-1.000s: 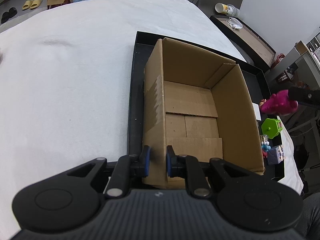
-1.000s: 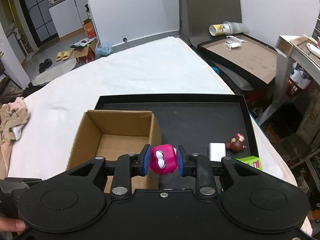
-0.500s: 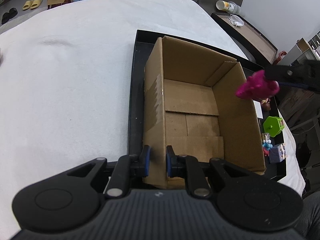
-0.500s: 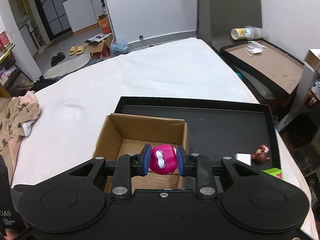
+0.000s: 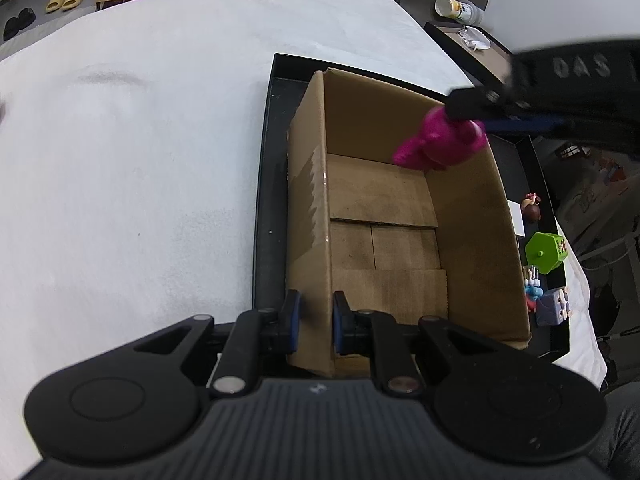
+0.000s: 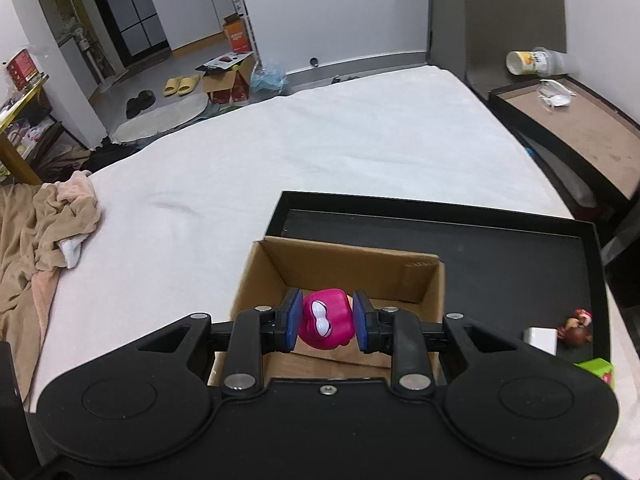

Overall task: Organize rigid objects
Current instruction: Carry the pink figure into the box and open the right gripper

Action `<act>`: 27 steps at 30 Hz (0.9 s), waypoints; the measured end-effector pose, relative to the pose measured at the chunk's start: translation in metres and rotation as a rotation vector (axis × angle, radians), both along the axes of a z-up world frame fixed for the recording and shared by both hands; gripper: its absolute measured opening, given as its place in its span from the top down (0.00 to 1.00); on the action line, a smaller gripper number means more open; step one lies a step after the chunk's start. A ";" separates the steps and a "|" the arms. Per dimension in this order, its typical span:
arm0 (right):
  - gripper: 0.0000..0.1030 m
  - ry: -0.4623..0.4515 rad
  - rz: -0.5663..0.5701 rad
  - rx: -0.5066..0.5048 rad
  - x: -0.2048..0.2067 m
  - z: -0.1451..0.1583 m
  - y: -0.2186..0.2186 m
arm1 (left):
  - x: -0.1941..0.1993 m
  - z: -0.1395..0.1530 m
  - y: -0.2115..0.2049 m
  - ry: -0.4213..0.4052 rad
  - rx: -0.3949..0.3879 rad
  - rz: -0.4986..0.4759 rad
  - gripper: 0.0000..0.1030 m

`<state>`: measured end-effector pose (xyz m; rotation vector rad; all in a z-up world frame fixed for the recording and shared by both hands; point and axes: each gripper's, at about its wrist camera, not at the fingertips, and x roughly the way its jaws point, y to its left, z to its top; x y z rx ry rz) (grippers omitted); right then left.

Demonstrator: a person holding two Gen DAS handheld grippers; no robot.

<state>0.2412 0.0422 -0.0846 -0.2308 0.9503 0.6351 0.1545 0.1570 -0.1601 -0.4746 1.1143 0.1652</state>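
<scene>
Lower centre of the left wrist view: the left gripper [image 5: 313,322] has its jaws closed on the near-left wall of the box [image 5: 472,232], one pad outside and one inside, steadying it. The box stands open-topped in a black tray [image 5: 264,200] on a white bed [image 5: 140,140]; its floor appears empty.

Lower centre of the right wrist view: the right gripper [image 6: 326,320] has its jaws closed on a pink toy [image 6: 326,319], pads touching both of its sides. In the left wrist view the toy [image 5: 440,142] hangs at upper right, over the box's far right corner and above the rim, not yet inside.

The critical relation: the box opening lies directly below and slightly ahead of the right jaws, so a short descent should precede release.

Right edge of the left wrist view: more toys, including a green one [image 5: 546,252], lie on the tray beside the box.
</scene>
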 end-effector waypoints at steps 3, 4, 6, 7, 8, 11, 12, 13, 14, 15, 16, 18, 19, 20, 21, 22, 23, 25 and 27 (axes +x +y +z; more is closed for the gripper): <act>0.73 0.013 0.018 0.010 0.002 -0.001 0.010 | 0.001 0.001 0.000 0.003 0.007 -0.006 0.85; 0.72 0.019 0.020 0.013 0.003 -0.001 0.012 | 0.002 0.001 0.000 0.005 0.006 -0.007 0.85; 0.67 0.021 0.016 0.019 0.005 0.000 0.015 | 0.002 0.001 0.000 0.007 0.006 -0.010 0.85; 0.65 0.025 0.015 0.022 0.005 0.001 0.015 | 0.003 0.001 0.000 0.009 0.006 -0.010 0.85; 0.64 0.030 0.015 0.029 0.005 0.001 0.013 | 0.003 0.000 0.000 0.010 0.005 -0.009 0.85; 0.63 0.037 0.014 0.031 0.004 0.002 0.009 | 0.003 0.000 -0.002 0.011 0.012 -0.010 0.85; 0.62 0.037 0.012 0.029 0.003 0.002 0.006 | 0.003 -0.001 -0.002 0.010 0.013 -0.010 0.85; 0.59 0.036 0.009 0.028 0.003 0.002 0.005 | 0.003 -0.001 -0.003 0.011 0.016 -0.010 0.85; 0.59 0.036 0.007 0.027 0.002 0.003 0.003 | 0.003 -0.001 -0.003 0.009 0.016 -0.010 0.85; 0.58 0.036 0.004 0.025 0.001 0.003 0.000 | 0.003 -0.001 -0.003 0.010 0.016 -0.009 0.85; 0.57 0.038 0.003 0.023 0.000 0.003 -0.003 | 0.003 -0.001 -0.003 0.009 0.016 -0.009 0.85; 0.50 0.034 -0.006 0.018 -0.002 0.004 -0.009 | 0.003 -0.001 -0.003 0.009 0.017 -0.009 0.85; 0.46 0.029 -0.009 0.016 -0.004 0.005 -0.013 | 0.003 -0.001 -0.003 0.010 0.019 -0.009 0.85; 0.45 0.020 -0.015 0.014 -0.005 0.006 -0.018 | 0.004 -0.001 -0.003 0.010 0.020 -0.010 0.85; 0.43 0.016 -0.018 0.012 -0.008 0.006 -0.022 | 0.004 -0.001 -0.004 0.011 0.022 -0.011 0.85; 0.42 0.012 -0.020 0.008 -0.009 0.006 -0.026 | 0.004 0.000 -0.004 0.011 0.026 -0.013 0.85; 0.41 0.010 -0.024 0.002 -0.010 0.006 -0.031 | 0.004 0.000 -0.005 0.011 0.029 -0.014 0.85; 0.38 0.000 -0.035 -0.007 -0.012 0.007 -0.039 | 0.004 0.000 -0.005 0.011 0.035 -0.016 0.85; 0.38 -0.006 -0.049 -0.012 -0.012 0.006 -0.047 | 0.004 0.000 -0.006 0.011 0.039 -0.013 0.85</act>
